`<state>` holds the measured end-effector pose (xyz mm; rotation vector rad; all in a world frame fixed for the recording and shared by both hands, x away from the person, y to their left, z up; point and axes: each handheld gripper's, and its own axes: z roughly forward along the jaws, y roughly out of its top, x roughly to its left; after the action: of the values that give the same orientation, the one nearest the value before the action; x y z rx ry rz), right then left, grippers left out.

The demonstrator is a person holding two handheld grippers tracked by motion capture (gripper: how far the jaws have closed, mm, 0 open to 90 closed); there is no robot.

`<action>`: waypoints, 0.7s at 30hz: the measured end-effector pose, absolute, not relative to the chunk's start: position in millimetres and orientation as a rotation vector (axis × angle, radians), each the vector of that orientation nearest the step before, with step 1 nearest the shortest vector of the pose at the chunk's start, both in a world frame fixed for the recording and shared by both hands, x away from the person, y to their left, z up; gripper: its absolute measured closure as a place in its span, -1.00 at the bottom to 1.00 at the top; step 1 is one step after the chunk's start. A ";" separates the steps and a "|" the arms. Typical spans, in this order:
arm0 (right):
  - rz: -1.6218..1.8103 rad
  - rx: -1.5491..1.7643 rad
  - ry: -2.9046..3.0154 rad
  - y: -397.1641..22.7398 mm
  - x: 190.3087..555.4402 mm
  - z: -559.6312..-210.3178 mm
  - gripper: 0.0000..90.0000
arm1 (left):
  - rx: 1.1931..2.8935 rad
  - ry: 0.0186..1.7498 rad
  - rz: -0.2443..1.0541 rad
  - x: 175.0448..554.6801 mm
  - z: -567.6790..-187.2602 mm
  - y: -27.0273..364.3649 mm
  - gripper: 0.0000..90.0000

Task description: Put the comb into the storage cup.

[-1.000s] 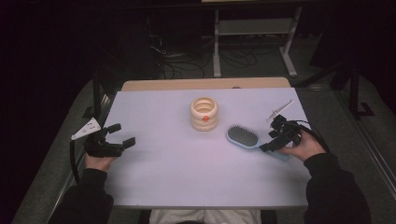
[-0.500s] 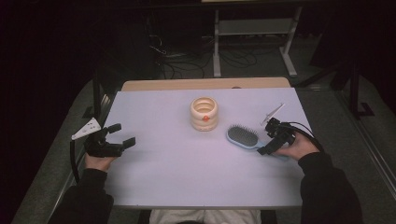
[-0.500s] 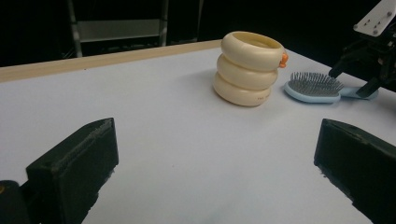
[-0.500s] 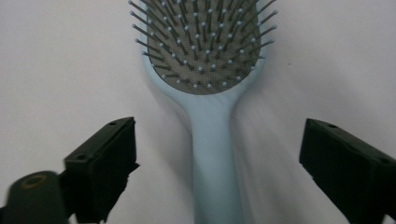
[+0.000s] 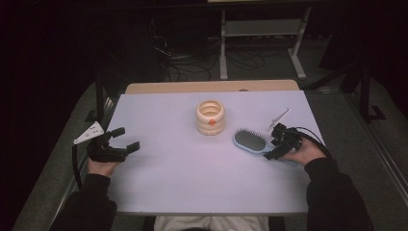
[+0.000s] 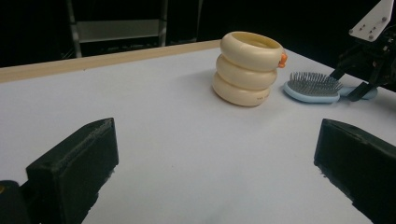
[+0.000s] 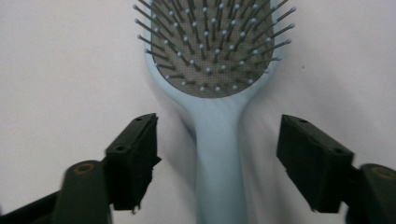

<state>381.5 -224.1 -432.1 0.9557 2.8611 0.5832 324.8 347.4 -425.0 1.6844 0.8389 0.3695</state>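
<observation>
The light-blue hairbrush (image 7: 218,140) lay bristles-up on the tabletop (image 5: 183,168), its handle between the right tool (image 7: 217,151), whose jaws had just been closing but stood clear of it. A good grip meant centring on the handle, then squeezing squarely. The left tool (image 6: 215,172) sat wide open, holding nothing.

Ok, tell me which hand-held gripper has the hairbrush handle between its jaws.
The right hand-held gripper: its open jaws straddle the blue hairbrush handle, not yet touching. The left hand-held gripper rests apart, with bare table between its jaws.
</observation>
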 end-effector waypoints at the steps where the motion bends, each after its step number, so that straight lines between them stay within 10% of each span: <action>1: 0.590 0.955 2.866 -224.6 381.3 -432.8 -0.28 | 1.684 0.839 0.369 324.8 -425.0 347.4 -1.00; 21: 0.557 0.929 2.843 -223.1 380.6 -435.2 0.27 | 1.693 0.838 0.372 325.0 -425.2 346.6 -1.00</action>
<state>380.6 -223.1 -435.2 0.9290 2.8431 0.5566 325.0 346.6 -425.2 1.6929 0.8382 0.3718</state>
